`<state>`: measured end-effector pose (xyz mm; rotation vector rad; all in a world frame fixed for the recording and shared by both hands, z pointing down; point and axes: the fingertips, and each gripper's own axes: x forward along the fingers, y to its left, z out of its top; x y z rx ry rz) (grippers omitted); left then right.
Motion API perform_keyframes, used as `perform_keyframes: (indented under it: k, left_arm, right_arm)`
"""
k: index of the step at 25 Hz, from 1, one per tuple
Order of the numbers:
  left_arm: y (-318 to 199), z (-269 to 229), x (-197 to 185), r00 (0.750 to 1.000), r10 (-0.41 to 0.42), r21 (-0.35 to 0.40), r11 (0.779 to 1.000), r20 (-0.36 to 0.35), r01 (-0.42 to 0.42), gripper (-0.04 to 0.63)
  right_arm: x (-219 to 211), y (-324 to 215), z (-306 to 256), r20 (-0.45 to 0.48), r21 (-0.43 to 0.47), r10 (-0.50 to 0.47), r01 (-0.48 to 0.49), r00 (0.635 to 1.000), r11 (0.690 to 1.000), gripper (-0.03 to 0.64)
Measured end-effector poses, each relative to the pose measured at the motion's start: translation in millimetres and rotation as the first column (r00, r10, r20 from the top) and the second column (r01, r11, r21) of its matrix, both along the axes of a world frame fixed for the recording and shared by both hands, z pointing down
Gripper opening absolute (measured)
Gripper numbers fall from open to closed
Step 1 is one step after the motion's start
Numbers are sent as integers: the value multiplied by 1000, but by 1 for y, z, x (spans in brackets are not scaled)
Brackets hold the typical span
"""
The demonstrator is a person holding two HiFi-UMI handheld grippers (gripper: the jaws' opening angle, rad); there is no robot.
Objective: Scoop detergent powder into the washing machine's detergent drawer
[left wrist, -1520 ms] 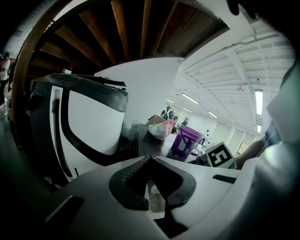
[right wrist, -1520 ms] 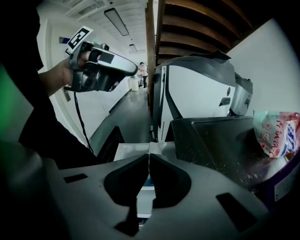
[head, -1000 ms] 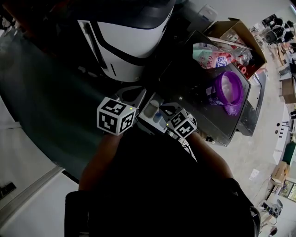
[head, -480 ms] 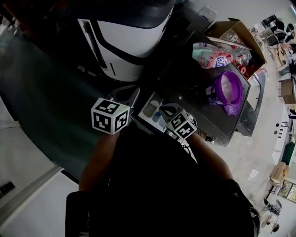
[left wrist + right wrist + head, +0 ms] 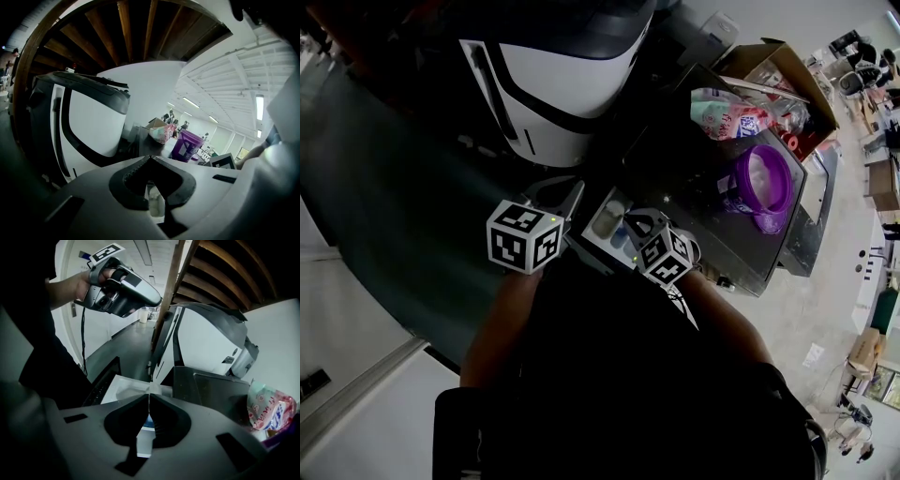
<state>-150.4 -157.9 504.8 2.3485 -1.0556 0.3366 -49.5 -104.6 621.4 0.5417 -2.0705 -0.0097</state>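
**Left tool** [image 5: 574,192]: your jaws are closed tip to tip with nothing between them. It hovers just left of the detergent drawer [image 5: 609,221].

**Right tool** [image 5: 630,225]: its jaws are likewise pressed together and empty. It sits over the drawer's near right corner, close to the left tool.

**Detergent drawer:** it is pulled out toward you from what looks like the dark-topped washing machine [image 5: 684,159]. Pale compartments show, but their contents are too small to tell.

**Purple tub** [image 5: 764,178]: it is open and pale inside, likely holding the powder. It stands on the machine top to the right, well apart from the drawer and near the top's right edge. No scoop shows in any view.

**Printed bag** [image 5: 727,112] and **cardboard box** [image 5: 783,56]: both lie beyond the tub.

**Hazards, as judged:**
- You hold nothing to scoop with, so the task has probably not begun.
- Both tools crowd the drawer, so a reach to the right could knock them together or jolt the drawer.
- A careless push could send the tub off the right edge.
- The carry from tub to drawer is long, so a tilted scoop would spill powder across the dark top.
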Motion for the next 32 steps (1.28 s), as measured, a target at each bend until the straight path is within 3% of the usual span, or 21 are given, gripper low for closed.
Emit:
perform_keyframes:
  k: [8, 19, 32]
  left_arm:
    - [-3, 2, -4, 1000, 3, -5, 1000, -6, -3, 9]
    - [-5, 5, -11, 1000, -3, -13, 1000, -10, 3, 9]
    - [-6, 4, -7, 1000, 15, -14, 1000, -23, -16, 9]
  right_arm:
    - [3, 4, 4, -78, 10, -90, 91, 993, 996, 20]
    - [-1, 2, 3, -250, 104, -258, 291, 933, 951, 20]
    - [-1, 8, 2, -241, 96, -254, 283, 937, 954, 20]
